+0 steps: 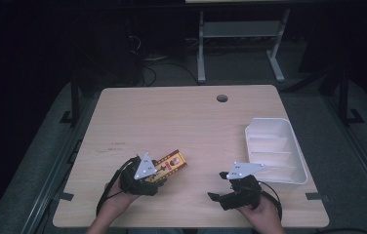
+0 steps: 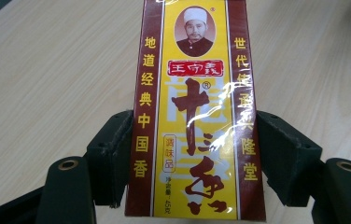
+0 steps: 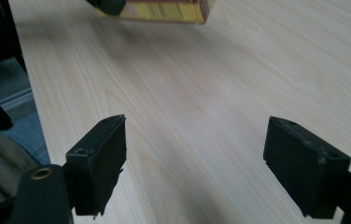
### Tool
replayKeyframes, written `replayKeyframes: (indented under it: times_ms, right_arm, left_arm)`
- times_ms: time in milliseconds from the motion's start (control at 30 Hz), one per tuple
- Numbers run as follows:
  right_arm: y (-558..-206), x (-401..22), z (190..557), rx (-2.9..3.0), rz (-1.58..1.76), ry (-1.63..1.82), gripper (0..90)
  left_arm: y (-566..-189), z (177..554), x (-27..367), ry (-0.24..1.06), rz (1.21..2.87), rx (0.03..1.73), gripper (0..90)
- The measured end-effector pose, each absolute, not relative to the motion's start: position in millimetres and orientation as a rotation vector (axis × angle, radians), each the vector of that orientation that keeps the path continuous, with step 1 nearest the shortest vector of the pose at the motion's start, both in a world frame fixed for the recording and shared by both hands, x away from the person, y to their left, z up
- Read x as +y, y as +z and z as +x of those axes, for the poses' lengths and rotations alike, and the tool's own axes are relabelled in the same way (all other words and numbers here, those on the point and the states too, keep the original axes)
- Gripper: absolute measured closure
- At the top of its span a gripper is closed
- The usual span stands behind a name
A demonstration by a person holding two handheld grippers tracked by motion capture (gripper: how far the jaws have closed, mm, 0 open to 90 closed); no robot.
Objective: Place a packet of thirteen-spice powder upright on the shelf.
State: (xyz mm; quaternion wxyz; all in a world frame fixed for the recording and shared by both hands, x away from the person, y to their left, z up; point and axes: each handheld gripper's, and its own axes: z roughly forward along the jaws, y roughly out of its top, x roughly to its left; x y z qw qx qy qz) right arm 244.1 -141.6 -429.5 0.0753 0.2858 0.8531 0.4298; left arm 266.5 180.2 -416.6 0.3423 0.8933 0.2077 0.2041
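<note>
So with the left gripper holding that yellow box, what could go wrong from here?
The left hand-held gripper pinches the box only across its narrow sides near one end, and its glossy wrap looks slippery, so it might slide or swing out. The white bin sits at the table's right edge, beyond the open right hand-held gripper, so carrying the box there could clip that gripper.

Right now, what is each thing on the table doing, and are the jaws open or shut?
Spice box: flat-faced, clamped between the jaws of the left gripper.
Left gripper: shut on the spice box.
Right gripper: open, nothing between its jaws, above bare table.
White bin: upright at the table's right side, looks empty.
</note>
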Motion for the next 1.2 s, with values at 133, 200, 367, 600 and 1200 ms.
replayKeyframes:
  times_ms: [133, 200, 367, 600, 1200]
  right_arm:
    - [-428.3, -142.7, 245.5, 2.554, 0.878, 1.311, 18.5]
    - [-428.1, -142.8, 246.0, 2.552, 0.882, 1.321, 17.4]
    - [-426.0, -142.4, 245.5, 2.552, 0.893, 1.350, 15.8]
    - [-425.8, -141.8, 244.9, 2.565, 0.894, 1.380, 14.3]
    - [-424.6, -142.7, 247.0, 2.554, 0.955, 1.450, 27.7]
  left_arm:
    - [-415.3, 262.3, 174.2, 0.525, 2.308, 0.519, 32.6]
    - [-414.8, 260.3, 171.3, 0.526, 2.309, 0.502, 32.6]
    - [-415.5, 254.7, 162.6, 0.519, 2.313, 0.466, 32.6]
    - [-415.9, 245.9, 148.8, 0.520, 2.327, 0.399, 32.6]
    - [-418.9, 231.5, 126.0, 0.516, 2.320, 0.294, 32.6]
